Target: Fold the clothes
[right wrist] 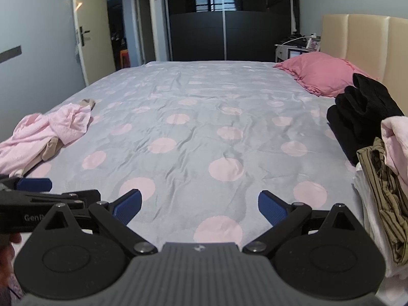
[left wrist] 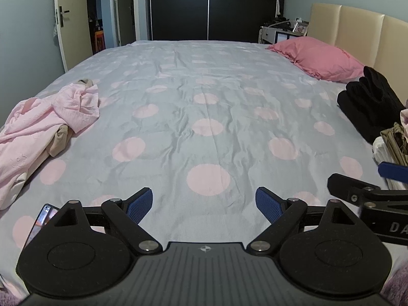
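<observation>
A crumpled pale pink garment [left wrist: 43, 125] lies on the left side of the bed over a beige piece [left wrist: 60, 137]; the right wrist view shows the pink garment [right wrist: 43, 137] too. On the right sit a stack of black clothes [left wrist: 369, 102] [right wrist: 362, 117] and a pile of olive striped, white and pink clothes [right wrist: 385, 191]. My left gripper [left wrist: 204, 205] is open above the near bedspread, holding nothing. My right gripper [right wrist: 200, 207] is open as well, empty, close to the right of the left one.
The bed [left wrist: 204, 97] has a grey cover with pink dots, wide and bare in the middle. A pink pillow [left wrist: 318, 56] leans by the cream headboard [left wrist: 357, 33]. A phone [left wrist: 44, 216] lies at the near left. A dark wardrobe [left wrist: 211, 10] and an open door [left wrist: 68, 25] stand beyond.
</observation>
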